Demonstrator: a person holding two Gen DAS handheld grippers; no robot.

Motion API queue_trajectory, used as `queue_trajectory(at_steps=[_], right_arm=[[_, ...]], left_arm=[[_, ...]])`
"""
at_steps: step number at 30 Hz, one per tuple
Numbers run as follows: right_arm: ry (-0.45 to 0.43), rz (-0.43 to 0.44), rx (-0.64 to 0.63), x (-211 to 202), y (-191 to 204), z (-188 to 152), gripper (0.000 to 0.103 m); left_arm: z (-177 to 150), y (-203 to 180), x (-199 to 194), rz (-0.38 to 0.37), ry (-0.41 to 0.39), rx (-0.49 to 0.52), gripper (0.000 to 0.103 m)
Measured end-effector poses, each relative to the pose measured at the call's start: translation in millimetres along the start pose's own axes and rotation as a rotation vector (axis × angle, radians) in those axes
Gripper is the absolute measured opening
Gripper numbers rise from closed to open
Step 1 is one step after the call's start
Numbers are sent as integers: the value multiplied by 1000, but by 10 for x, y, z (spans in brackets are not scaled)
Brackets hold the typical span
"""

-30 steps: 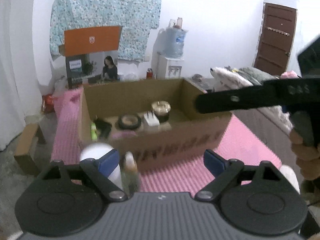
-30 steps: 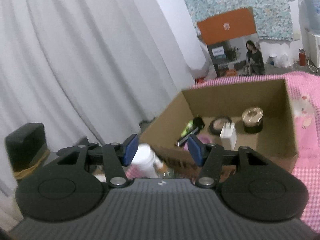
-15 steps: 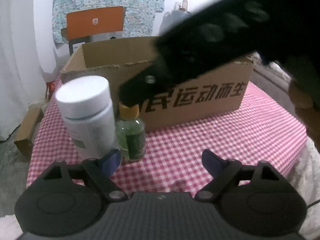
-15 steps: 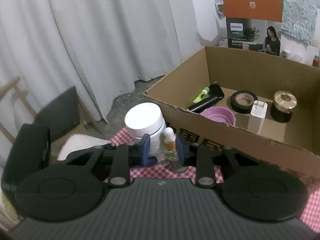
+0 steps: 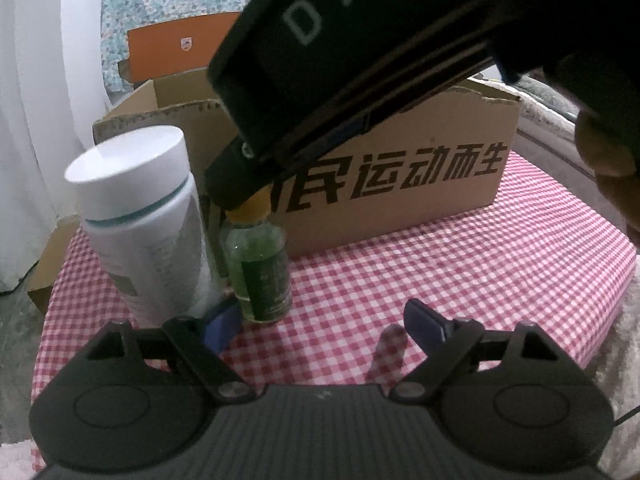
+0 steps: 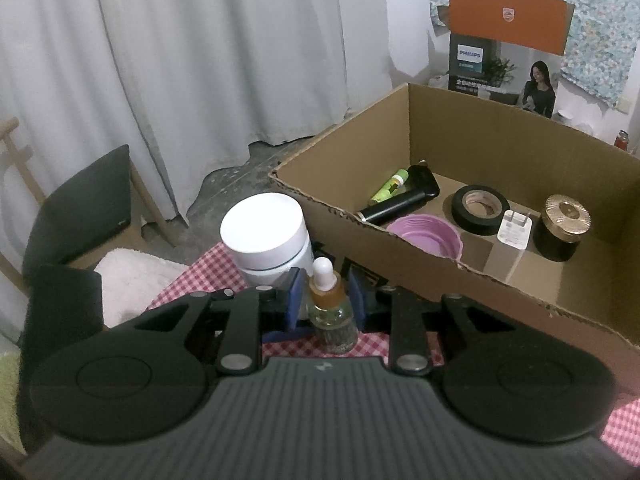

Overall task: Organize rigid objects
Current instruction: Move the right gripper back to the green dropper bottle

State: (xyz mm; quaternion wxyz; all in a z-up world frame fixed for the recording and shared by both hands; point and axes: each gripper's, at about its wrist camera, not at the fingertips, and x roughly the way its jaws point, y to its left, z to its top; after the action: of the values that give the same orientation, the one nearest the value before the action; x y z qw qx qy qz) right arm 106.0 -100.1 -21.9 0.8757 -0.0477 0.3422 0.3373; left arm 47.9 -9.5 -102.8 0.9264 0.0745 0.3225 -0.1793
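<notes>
A small glass dropper bottle (image 5: 258,276) (image 6: 330,304) with green liquid and an orange collar stands on the checked cloth in front of a cardboard box (image 5: 400,208) (image 6: 500,128). My right gripper (image 6: 325,298) is shut on its neck, one blue pad on each side; in the left wrist view its black fingers (image 5: 240,184) come down onto the cap. A tall white bottle (image 5: 140,220) (image 6: 268,240) stands just left of it, untouched. My left gripper (image 5: 320,316) hangs open low over the cloth, its left pad near the bases of both bottles.
Inside the box lie a green tube (image 6: 388,189), a black device (image 6: 404,196), a purple bowl (image 6: 426,236), a black tape roll (image 6: 480,208), a white charger (image 6: 515,230) and a gold-lidded jar (image 6: 562,228). A dark chair (image 6: 80,208) and white cushion (image 6: 132,276) sit left of the table.
My right gripper swung across and down to the dropper bottle and its jaws closed onto the neck. My left gripper dropped from above the box to just over the cloth.
</notes>
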Motion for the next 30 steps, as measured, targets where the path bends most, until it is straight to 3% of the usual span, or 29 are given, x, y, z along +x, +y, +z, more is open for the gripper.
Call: queue_trajectory(at_steps=[12,24,30], right_arm=[[21,18,45,40,-130,-39,24],[20,-33,168,-212,-435,-244,25],[14,-32,239,-290,-578,-352,26]], left_arm=[[22,-19,41,-34,-15,10,90],[49,-336,39,-143,-29,122,89],[53,-417,15,-160,-33,140,89]])
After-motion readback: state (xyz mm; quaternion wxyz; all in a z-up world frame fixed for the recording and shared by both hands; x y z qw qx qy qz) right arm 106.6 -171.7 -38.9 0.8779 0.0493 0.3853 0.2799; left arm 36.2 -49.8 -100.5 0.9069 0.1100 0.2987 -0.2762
